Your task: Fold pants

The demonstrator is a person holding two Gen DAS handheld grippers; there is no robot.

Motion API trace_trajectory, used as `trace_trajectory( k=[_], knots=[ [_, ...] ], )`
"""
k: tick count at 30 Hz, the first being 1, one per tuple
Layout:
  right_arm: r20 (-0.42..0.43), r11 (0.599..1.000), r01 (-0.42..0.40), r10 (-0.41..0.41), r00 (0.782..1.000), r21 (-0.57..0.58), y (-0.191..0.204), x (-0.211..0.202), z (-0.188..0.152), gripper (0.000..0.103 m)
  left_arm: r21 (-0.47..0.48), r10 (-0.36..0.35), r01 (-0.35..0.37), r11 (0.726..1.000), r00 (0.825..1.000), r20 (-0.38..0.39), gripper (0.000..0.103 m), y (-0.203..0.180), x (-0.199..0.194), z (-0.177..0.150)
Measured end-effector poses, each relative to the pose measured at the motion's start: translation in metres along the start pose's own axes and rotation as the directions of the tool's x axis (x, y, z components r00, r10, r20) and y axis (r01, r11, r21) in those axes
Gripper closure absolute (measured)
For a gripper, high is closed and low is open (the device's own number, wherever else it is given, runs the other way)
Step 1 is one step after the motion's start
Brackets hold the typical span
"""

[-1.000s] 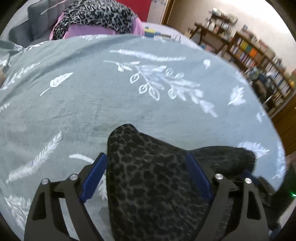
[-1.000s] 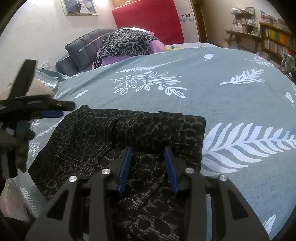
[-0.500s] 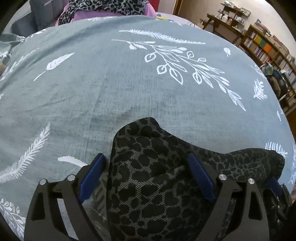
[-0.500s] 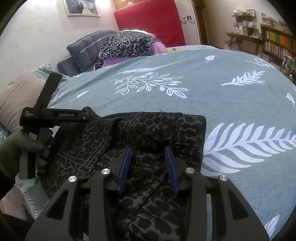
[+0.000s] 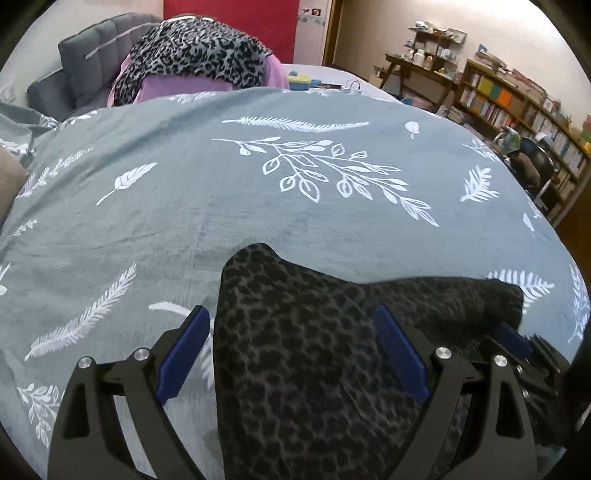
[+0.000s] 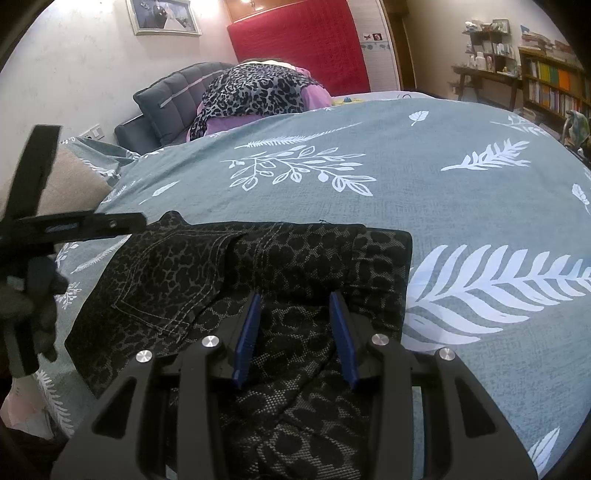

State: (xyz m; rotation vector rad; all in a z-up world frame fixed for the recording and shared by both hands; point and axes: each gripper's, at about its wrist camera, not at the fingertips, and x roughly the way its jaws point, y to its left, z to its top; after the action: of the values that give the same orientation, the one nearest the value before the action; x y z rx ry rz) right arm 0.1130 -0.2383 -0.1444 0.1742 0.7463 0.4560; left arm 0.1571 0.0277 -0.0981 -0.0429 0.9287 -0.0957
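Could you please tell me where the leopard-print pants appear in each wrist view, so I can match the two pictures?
Left wrist: the pants fill the bottom centre, bunched between the left gripper's blue fingers.
Right wrist: the pants spread across the lower left and centre, running between the right gripper's fingers.
Shared landmark: the red headboard panel behind the bed.

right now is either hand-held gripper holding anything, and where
Pants fabric lies between the fingers of both the left hand-held gripper and the right; whether either actually pinches it cannot be told.
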Motion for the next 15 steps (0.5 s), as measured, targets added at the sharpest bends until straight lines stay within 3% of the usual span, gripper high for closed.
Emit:
trace_trajectory(
  k=[6,15],
  knots=[
    [0.002,1.000,0.002,-0.002,1.000,-0.001,0.001,0.000,0.000,0.063,0.039,0.030,-0.029,0.999,1.000,-0.005,0.013,-0.011,-0.012,-0.016],
    [0.002,1.000,0.003,-0.003,1.000,-0.002,0.002,0.000,-0.001,0.062,0.014,0.031,-0.030,0.999,0.998,-0.059,0.013,-0.012,-0.002,-0.045]
  ],
)
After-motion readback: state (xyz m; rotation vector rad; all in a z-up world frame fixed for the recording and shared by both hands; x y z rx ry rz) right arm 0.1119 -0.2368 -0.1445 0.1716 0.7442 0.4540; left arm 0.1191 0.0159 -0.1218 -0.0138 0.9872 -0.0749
